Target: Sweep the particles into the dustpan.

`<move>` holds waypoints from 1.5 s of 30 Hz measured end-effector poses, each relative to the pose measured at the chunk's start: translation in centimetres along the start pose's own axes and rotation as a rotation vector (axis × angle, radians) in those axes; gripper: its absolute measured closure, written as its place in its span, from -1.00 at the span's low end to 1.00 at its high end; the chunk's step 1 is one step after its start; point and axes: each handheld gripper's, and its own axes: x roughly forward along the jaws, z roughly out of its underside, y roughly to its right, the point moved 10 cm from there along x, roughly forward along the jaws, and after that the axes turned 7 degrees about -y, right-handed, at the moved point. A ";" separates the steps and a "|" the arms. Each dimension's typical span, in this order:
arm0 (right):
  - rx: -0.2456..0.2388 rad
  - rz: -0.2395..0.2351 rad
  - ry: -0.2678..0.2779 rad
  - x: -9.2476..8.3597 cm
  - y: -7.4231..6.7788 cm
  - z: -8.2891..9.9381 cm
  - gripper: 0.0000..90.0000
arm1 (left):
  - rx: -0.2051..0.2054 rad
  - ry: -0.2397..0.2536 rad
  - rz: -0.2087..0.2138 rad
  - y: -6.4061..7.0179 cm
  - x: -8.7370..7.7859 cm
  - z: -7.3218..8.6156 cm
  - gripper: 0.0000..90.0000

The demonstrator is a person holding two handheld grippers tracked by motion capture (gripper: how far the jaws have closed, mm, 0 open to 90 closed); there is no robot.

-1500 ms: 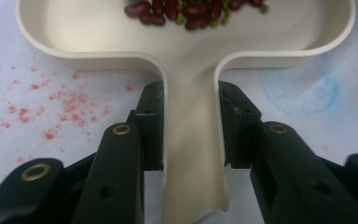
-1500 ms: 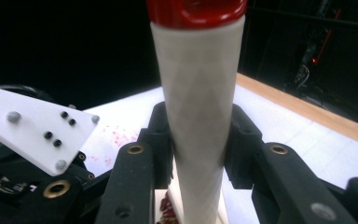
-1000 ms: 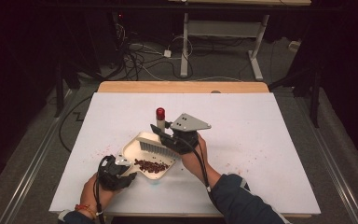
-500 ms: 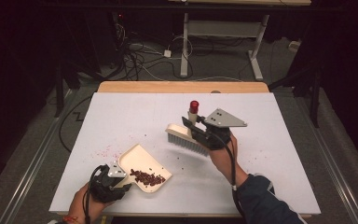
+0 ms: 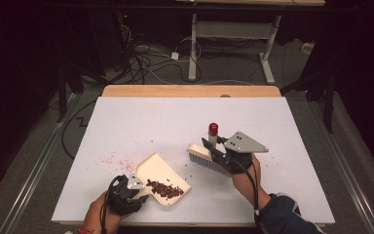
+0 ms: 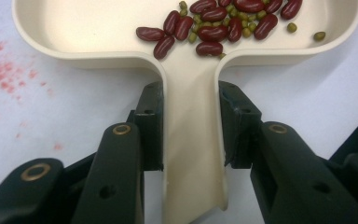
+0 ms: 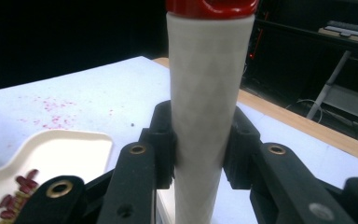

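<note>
Between the left gripper's [image 6: 189,130] two black jaws sits the cream handle of a dustpan [image 6: 98,42], and the pads press on it from both sides, so the grip is clamped tight. Just past the fingertips the handle widens into the shallow pan, where dark red kidney beans [image 6: 214,28] lie in a loose heap with a few small green beans among them, close to the pan's back wall. Off to one side of these jaws, faint red specks [image 6: 0,74] dot the white table [image 6: 74,102].

From above, that gripper [image 5: 126,192] holds the dustpan [image 5: 158,170] at the table's near edge, with the pan reaching away from the fingers toward the middle.

Well apart to the right, the right gripper [image 5: 219,151] is clamped on the pale, red-capped handle of a brush [image 5: 213,136]; the handle stands upright between the jaws, and the bristle head [image 5: 199,156] hangs left of the fingertips, over the table [image 5: 292,146]. Along the right gripper's own jaws [image 7: 200,144], the pads press on both sides of the white handle [image 7: 205,93], with the dustpan [image 7: 65,149] lower left of them.
</note>
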 end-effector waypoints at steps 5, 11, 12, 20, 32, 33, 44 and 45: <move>0.023 -0.025 0.018 0.2 -1.5 0.0 0.54 | -0.002 0.004 0.002 0.2 0.3 -0.4 0.42; -0.017 -0.058 0.016 0.2 -4.2 -0.1 0.53 | -0.005 0.002 0.005 0.2 0.5 -0.4 0.42; -0.017 -0.083 0.023 0.0 -5.3 -0.3 0.54 | -0.006 0.003 0.006 0.1 0.5 -0.4 0.42; -0.004 -0.132 0.072 -1.3 -7.0 -1.5 0.55 | -0.011 0.010 0.006 -0.2 0.6 -0.7 0.42; -0.015 -0.083 0.028 -1.9 -4.7 0.3 0.55 | -0.048 0.022 -0.008 -1.2 0.4 -0.3 0.42; -0.015 -0.086 0.029 -1.9 -4.9 0.4 0.55 | -0.050 0.019 -0.007 -1.2 0.5 -0.3 0.42; -0.030 -0.004 0.086 -3.7 -3.2 -0.6 0.55 | -0.047 0.017 -0.009 -1.1 0.5 -0.2 0.42; -0.032 0.019 0.088 -3.8 -2.7 -0.5 0.55 | -0.045 0.017 -0.009 -1.1 0.5 -0.2 0.42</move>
